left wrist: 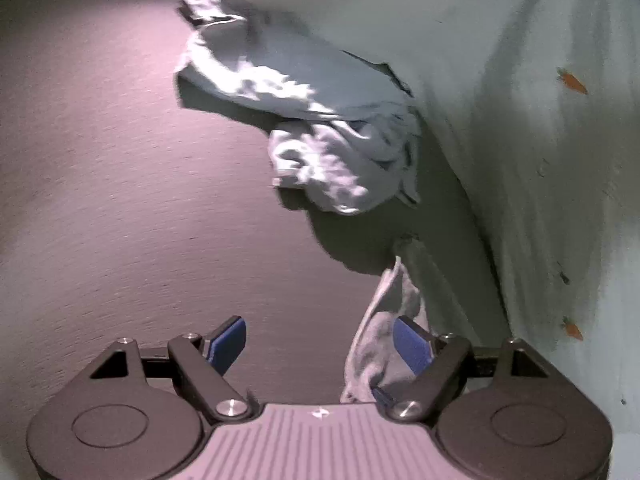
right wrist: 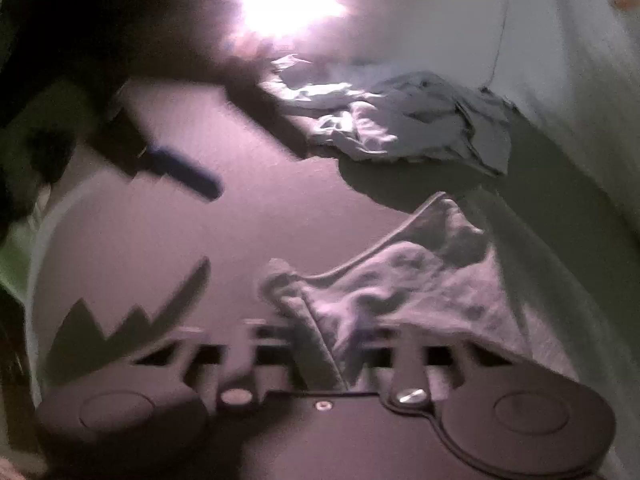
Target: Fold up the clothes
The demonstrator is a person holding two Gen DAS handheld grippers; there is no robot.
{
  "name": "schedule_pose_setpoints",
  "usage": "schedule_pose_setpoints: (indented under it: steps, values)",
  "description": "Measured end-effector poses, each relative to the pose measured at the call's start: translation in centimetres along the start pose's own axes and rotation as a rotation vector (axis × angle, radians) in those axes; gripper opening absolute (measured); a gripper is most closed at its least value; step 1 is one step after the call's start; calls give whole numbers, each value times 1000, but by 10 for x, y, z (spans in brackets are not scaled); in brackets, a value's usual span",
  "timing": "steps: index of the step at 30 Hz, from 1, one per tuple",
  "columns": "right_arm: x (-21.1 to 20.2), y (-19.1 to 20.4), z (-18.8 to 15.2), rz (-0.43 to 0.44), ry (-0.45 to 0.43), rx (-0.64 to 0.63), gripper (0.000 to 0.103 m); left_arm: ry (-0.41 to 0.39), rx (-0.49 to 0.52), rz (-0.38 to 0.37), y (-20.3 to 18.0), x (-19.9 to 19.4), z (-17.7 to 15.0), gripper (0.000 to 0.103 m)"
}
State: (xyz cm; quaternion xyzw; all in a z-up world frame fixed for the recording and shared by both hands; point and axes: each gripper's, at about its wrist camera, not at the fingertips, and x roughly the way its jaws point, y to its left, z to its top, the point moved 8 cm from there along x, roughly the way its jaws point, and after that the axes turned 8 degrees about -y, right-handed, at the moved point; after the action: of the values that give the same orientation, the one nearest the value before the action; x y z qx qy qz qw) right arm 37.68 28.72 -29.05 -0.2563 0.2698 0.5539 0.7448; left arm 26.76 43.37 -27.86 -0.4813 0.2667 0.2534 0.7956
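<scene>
The work surface is a flat, dim mauve table (left wrist: 120, 200) that meets a pale fabric-draped wall (left wrist: 520, 80) on its right side; the lighting is poor and a glare spot washes out the far end in the right wrist view.

My left tool (left wrist: 320, 344) is released: its two blue-padded fingers (left wrist: 230, 344) stand well apart. A strip of the small grey cloth (left wrist: 380, 344) lies against the inner face of the right-hand finger but is not pinched. The cloth therefore sits to the right of this tool's centreline, with its long axis running forward and slightly right, towards the wall.

Beyond it, well apart, a crumpled heap of pale blue-grey garments (left wrist: 320, 132) lies along the foot of the wall.

My right tool (right wrist: 320, 344) is nearer to the work: I judge it clenched on the grey cloth (right wrist: 400, 280), whose hemmed edge rises forward-right from between the fingers. The fingertips themselves are blurred and covered by fabric, so the exact pinch point is not confirmed.

In the right wrist view my left tool is only a dark smear at upper left. The cloth's far corners are hidden in shadow.
</scene>
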Motion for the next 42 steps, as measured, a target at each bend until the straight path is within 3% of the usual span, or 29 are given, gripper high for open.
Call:
schedule_pose_setpoints:
  steps: [4,6,9,12,14,16,18,20,22,24,25,28,31,34,37,39,42]
  values:
    - [-16,-42,15,12,-59,257,5,-1,10,-12,-7,1,1,82]
    - [-42,-64,23,7,-140,376,5,5,27,-32,-17,4,0,82]
    - [-110,-115,21,-43,-331,641,5,18,83,-56,-38,11,-3,82]
    - [-191,-175,-24,-206,-495,884,5,42,177,-89,-68,17,-14,82]
    - [-249,-210,-79,-371,-546,1010,5,73,228,-122,-88,21,-25,82]
    - [-286,-228,-140,-529,-511,1089,5,114,269,-153,-107,29,-41,82]
    - [-308,-236,-209,-696,-419,1165,10,163,297,-176,-123,39,-61,82]
    - [-313,-233,-257,-767,-322,1261,16,221,329,-201,-141,50,-84,82]
    - [-319,-227,-293,-826,-257,1338,29,267,395,-226,-163,59,-110,82]
    - [-329,-219,-298,-873,-292,1341,60,307,498,-233,-183,67,-137,82]
    - [-330,-218,-295,-882,-295,1317,62,321,552,-231,-192,71,-150,82]
    - [-322,-221,-276,-882,-255,1180,63,367,700,-235,-215,82,-186,82]
    - [-302,-228,-246,-864,-164,937,68,413,809,-241,-233,92,-218,82]
    - [-273,-237,-216,-829,-79,687,72,406,873,-242,-245,94,-233,82]
    - [-239,-250,-197,-781,3,469,76,417,866,-252,-246,94,-237,83]
    - [-226,-261,-193,-765,36,407,74,430,851,-247,-243,96,-233,83]
    - [-238,-292,-198,-883,44,412,64,428,831,-218,-239,98,-228,83]
